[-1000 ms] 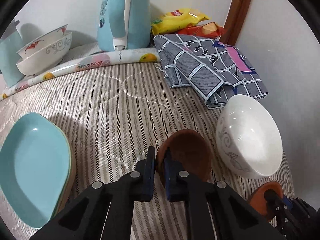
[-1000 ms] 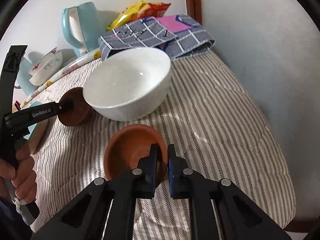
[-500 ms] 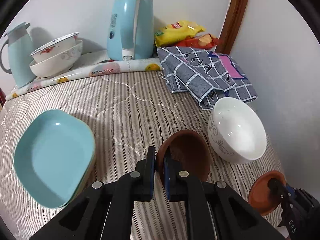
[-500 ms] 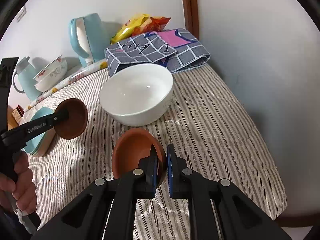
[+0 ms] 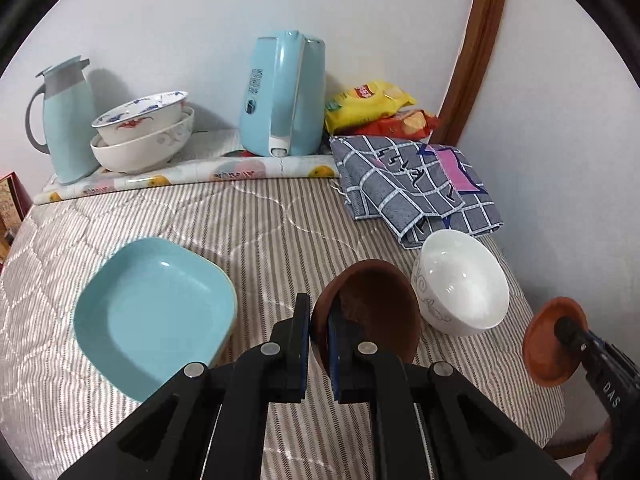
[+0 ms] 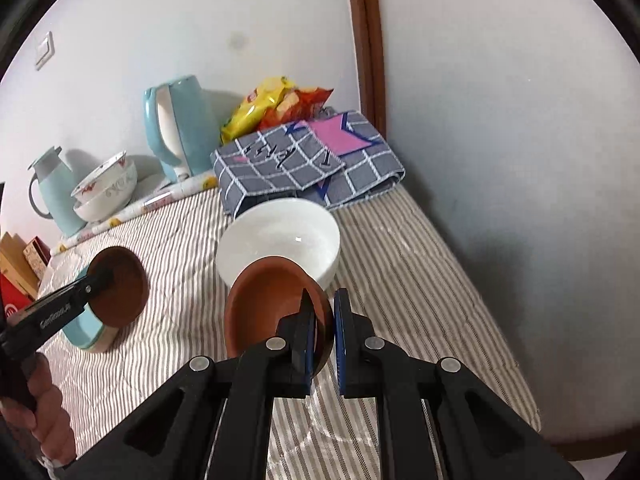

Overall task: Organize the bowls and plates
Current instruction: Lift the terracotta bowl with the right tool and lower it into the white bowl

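far: blue kettle [image 5: 282,96] | far left: thermos jug [image 5: 66,120] | far right: snack bags [image 5: 374,106], checked cloth [image 5: 412,188]

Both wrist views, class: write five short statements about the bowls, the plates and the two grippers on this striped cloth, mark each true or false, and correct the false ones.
1. The left gripper is clamped on the rim of a dark brown bowl. True.
2. The right gripper is open and holds nothing. False: it is shut on the rim of an orange-brown bowl.
3. The white bowl stands upright on the striped cloth. True.
4. The turquoise plate lies inside the white bowl. False: it lies apart on the cloth, left of the left gripper.
5. Two patterned bowls are nested beside the blue kettle. True.
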A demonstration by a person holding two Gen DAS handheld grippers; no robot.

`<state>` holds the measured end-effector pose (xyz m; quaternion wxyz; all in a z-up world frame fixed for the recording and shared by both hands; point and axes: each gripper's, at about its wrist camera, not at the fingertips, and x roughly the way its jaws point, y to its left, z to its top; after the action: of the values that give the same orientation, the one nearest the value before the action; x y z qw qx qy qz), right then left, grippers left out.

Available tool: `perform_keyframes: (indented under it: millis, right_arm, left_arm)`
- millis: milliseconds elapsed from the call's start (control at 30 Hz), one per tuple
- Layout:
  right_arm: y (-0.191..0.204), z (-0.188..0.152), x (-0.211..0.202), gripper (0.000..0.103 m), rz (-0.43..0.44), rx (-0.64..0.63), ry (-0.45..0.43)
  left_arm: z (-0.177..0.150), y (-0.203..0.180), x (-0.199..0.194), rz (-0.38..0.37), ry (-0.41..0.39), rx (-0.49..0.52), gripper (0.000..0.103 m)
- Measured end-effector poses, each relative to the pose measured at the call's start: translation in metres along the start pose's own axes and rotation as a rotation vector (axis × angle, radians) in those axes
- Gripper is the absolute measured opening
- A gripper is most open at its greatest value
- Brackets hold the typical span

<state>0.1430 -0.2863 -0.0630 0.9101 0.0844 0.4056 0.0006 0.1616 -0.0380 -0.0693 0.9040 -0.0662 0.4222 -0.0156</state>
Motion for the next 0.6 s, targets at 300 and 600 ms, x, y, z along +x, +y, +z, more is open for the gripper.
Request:
perform_keyframes:
  millis: [300, 600]
  right_arm:
    - [0.004, 0.015, -0.001, 0.009, 0.021, 0.0, -0.011]
    - [0.016, 0.033, 0.01, 0.009, 0.021, -0.026, -0.021]
  left_arm:
    - [0.005, 0.017, -0.007, 0.007, -0.004, -0.04, 0.008]
    - [0.008, 0.033, -0.001, 0.03, 0.008, -0.076, 0.008]
